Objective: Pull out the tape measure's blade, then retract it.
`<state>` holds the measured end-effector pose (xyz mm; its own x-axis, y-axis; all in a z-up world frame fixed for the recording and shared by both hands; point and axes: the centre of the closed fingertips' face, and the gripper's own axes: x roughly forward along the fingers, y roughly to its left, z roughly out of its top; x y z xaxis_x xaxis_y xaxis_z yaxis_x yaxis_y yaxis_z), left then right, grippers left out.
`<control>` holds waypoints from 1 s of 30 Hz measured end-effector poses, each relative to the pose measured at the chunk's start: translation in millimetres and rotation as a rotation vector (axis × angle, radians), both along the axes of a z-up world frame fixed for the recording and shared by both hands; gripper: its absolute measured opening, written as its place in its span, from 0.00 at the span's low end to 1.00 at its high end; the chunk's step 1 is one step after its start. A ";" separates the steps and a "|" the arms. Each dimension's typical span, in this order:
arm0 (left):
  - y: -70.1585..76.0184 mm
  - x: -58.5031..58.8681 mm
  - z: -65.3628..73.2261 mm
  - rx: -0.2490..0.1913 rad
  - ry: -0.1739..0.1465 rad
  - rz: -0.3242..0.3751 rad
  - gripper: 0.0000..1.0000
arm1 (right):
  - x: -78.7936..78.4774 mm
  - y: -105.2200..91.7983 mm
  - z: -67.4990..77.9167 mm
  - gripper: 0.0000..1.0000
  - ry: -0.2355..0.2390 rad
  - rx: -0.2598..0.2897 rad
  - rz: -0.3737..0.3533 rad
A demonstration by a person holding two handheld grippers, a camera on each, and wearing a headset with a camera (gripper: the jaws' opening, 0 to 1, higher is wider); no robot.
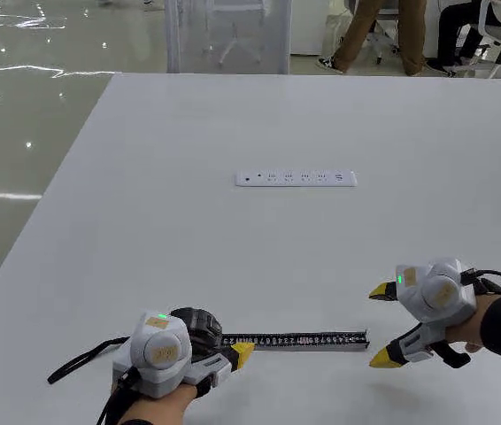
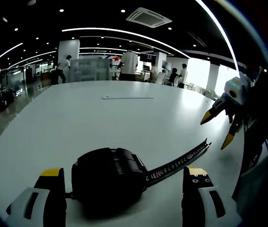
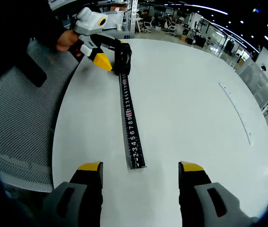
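A black tape measure case [image 1: 199, 326] lies on the white table [image 1: 259, 248] near its front edge. About a hand's length of its blade [image 1: 296, 340] lies flat, running right. My left gripper [image 1: 218, 336] straddles the case [image 2: 108, 177], jaws wide apart, a gap showing on the blade side. The blade [image 3: 131, 125] ends just in front of my right gripper [image 3: 140, 166], which is open and not touching it. In the head view my right gripper [image 1: 381, 325] sits just right of the blade's tip. From the left gripper view the right gripper [image 2: 216, 131] hovers beyond the blade [image 2: 181, 163].
A white power strip [image 1: 296, 178] lies mid-table, well beyond the tape. The case's black strap [image 1: 82, 359] trails left toward the table's left edge. A grey mesh chair [image 3: 20, 118] stands at the near side. People and chairs are behind the far edge.
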<state>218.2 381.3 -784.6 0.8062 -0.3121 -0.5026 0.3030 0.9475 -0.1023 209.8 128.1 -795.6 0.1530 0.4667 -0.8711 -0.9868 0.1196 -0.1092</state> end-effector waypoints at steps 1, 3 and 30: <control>0.9 0.0 -0.7 0.000 0.003 0.002 1.00 | -0.2 0.9 -3.9 0.60 0.004 -0.006 0.007; 2.0 -1.5 -3.9 0.011 0.016 -0.002 1.00 | -0.1 0.3 -8.0 0.57 0.018 -0.017 0.017; 2.8 -1.6 -5.1 -0.005 0.015 0.001 1.00 | -1.4 1.1 -30.6 0.16 0.119 -0.086 0.065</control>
